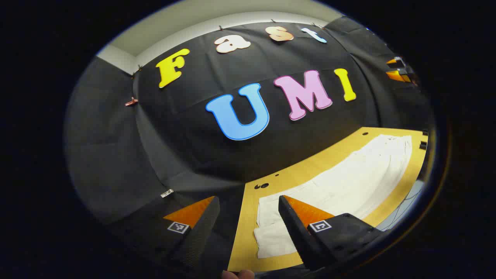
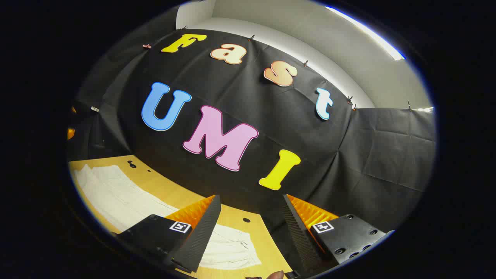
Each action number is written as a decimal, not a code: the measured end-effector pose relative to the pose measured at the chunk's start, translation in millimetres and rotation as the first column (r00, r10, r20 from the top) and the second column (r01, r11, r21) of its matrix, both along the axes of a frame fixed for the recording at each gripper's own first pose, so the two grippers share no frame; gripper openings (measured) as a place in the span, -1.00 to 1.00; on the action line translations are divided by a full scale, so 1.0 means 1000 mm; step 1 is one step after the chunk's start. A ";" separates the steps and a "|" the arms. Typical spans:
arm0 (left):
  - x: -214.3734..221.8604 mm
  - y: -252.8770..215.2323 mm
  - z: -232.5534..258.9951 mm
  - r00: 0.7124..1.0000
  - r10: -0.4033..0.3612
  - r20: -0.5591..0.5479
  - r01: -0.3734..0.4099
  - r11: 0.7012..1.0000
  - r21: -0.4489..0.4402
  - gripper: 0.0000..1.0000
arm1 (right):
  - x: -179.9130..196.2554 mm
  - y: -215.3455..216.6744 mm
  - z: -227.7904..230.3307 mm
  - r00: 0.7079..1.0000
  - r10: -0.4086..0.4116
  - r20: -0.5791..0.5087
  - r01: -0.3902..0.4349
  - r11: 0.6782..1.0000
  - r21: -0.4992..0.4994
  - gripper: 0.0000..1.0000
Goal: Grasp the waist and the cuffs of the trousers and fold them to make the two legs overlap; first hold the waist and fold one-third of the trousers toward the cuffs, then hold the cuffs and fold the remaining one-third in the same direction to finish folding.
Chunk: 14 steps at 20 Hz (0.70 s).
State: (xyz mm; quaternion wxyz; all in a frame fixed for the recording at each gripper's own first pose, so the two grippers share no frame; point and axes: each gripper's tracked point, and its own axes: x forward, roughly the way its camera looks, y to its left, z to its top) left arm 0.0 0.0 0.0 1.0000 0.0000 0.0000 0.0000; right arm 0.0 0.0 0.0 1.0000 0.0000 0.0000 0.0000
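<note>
White trousers lie flat along the yellow wooden table. In the left gripper view one end of them lies just below and to the right of my left gripper, which hovers open over the table's edge with nothing between its fingers. In the right gripper view the trousers stretch away to the left, and their near end lies under my right gripper. That gripper is open too and held above the table, touching nothing.
Black cloth walls close the booth behind and beside the table. Small dark holes dot the tabletop near its back edge. A fingertip of the holding hand shows at the bottom of the left gripper view.
</note>
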 end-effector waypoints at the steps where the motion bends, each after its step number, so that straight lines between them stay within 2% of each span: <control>1: 0.000 -0.004 -0.006 1.000 -0.028 -0.009 0.028 0.999 0.037 0.94 | 0.000 0.001 -0.002 1.000 0.002 -0.005 -0.002 1.000 0.001 0.94; 4: -0.011 -0.010 -0.015 0.998 -0.067 -0.017 0.068 0.994 0.090 0.93 | -0.004 -0.004 -0.009 1.000 -0.001 -0.018 0.002 1.000 0.010 0.94; 10: -0.017 -0.016 -0.022 0.998 -0.057 -0.041 0.058 0.998 0.028 0.93 | -0.009 -0.009 -0.017 1.000 -0.005 -0.027 0.005 1.000 0.009 0.94; 14: -0.020 -0.017 -0.026 0.997 -0.053 -0.049 0.055 0.998 0.036 0.93 | -0.013 -0.009 -0.024 1.000 0.002 -0.031 -0.002 1.000 -0.003 0.94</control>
